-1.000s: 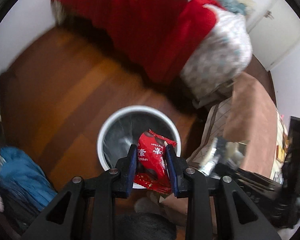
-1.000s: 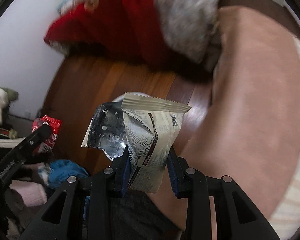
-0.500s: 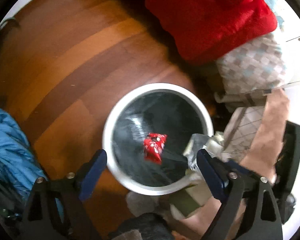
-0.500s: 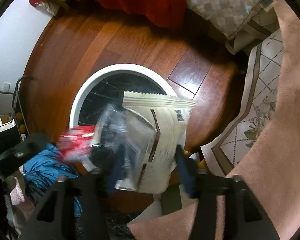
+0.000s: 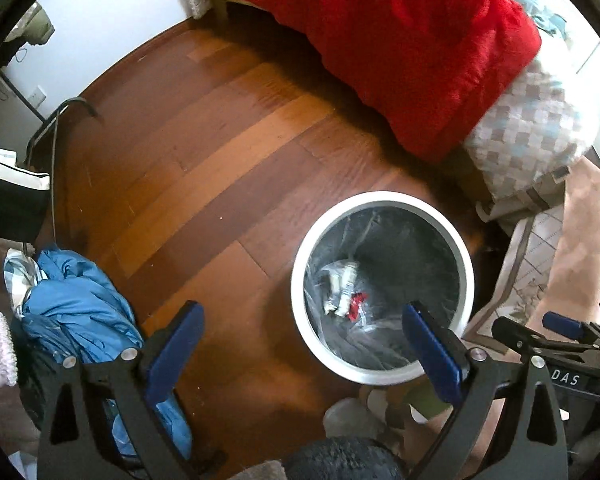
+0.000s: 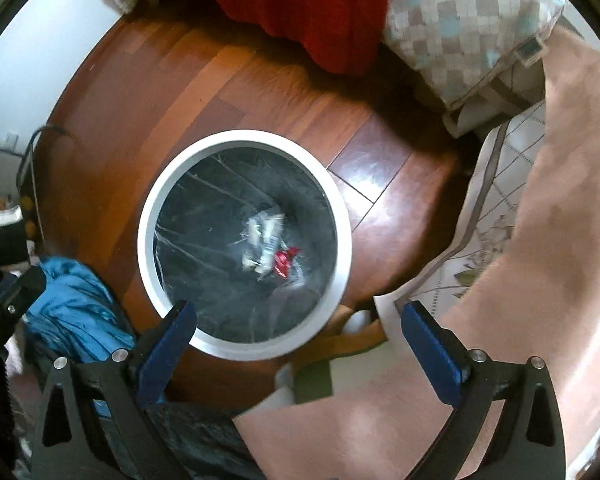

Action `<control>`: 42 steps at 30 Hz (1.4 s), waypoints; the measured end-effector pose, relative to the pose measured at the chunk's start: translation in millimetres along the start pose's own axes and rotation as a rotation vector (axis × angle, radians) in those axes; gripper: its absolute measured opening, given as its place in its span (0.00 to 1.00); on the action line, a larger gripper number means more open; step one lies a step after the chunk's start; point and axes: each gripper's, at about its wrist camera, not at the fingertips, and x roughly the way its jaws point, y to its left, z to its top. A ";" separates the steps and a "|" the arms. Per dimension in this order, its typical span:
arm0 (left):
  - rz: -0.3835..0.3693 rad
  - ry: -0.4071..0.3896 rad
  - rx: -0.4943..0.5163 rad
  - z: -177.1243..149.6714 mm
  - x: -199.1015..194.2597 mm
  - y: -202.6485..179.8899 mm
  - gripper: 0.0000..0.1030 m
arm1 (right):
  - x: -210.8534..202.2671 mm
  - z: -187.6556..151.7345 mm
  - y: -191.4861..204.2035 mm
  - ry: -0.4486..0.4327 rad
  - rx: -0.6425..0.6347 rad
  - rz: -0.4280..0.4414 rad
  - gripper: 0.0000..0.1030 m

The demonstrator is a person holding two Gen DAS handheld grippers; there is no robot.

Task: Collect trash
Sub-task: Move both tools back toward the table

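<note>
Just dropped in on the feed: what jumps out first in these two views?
The white-rimmed bin on the wood floor, lined with clear plastic, with a red wrapper and a pale wrapper at its bottom. Both claws, left and right, are opening with nothing between them. A red blanket hangs at the top, blue cloth lower left.

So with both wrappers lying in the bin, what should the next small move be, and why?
Probably lift both grippers away to look for more trash. The red wrapper and pale wrapper lie at the bottom of the bin; the left gripper and right gripper are opening, nothing between their fingers.
</note>
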 end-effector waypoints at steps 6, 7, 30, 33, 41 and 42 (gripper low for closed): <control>0.014 -0.038 0.046 -12.7 -26.7 -14.4 0.98 | -24.2 -16.3 -0.4 -0.040 -0.036 -0.027 1.00; 0.017 -0.048 0.052 -14.2 -32.5 -15.7 0.98 | -27.3 -17.6 0.6 -0.045 -0.037 -0.025 1.00; -0.028 -0.323 0.163 -62.7 -203.0 -70.1 0.98 | -217.4 -119.0 -36.2 -0.407 0.047 0.146 1.00; -0.064 -0.357 0.198 -75.6 -219.3 -93.9 0.98 | -248.1 -145.4 -58.7 -0.466 0.092 0.177 1.00; -0.164 -0.252 0.409 -133.2 -182.4 -230.7 0.98 | -270.6 -235.9 -174.0 -0.455 0.314 0.113 1.00; -0.171 -0.234 0.442 -142.6 -173.9 -248.7 0.98 | -266.2 -252.7 -198.6 -0.440 0.364 0.083 1.00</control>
